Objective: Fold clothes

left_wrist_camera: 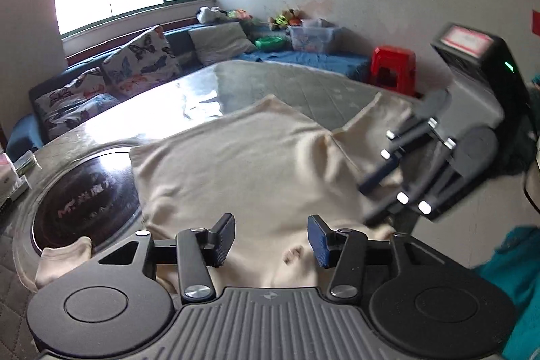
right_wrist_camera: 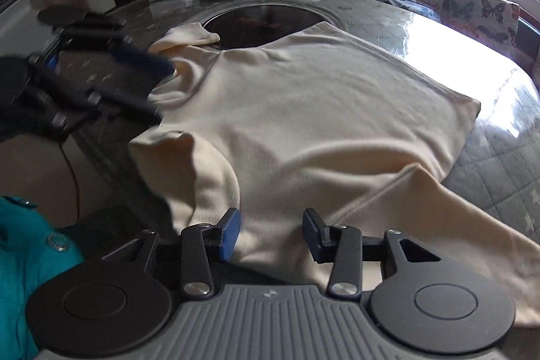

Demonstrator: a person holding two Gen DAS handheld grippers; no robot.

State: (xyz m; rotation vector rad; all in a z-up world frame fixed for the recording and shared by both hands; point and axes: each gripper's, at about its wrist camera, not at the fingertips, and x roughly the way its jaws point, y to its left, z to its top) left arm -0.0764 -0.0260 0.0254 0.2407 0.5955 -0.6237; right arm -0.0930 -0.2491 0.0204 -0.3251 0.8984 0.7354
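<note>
Both my tools, the left tool (left_wrist_camera: 270, 240) and right tool (right_wrist_camera: 271, 233), are apart with nothing pinched, so I should grab the cream shirt (right_wrist_camera: 303, 110) just ahead on the table (right_wrist_camera: 388, 19) by its edges and fold slowly.

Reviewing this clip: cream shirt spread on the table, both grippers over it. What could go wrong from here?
1. Both the left gripper and the right gripper are open with nothing gripped; closing now may pinch only one layer of the cream shirt.
2. One sleeve trails toward the table edge and may drag the fold askew.
</note>
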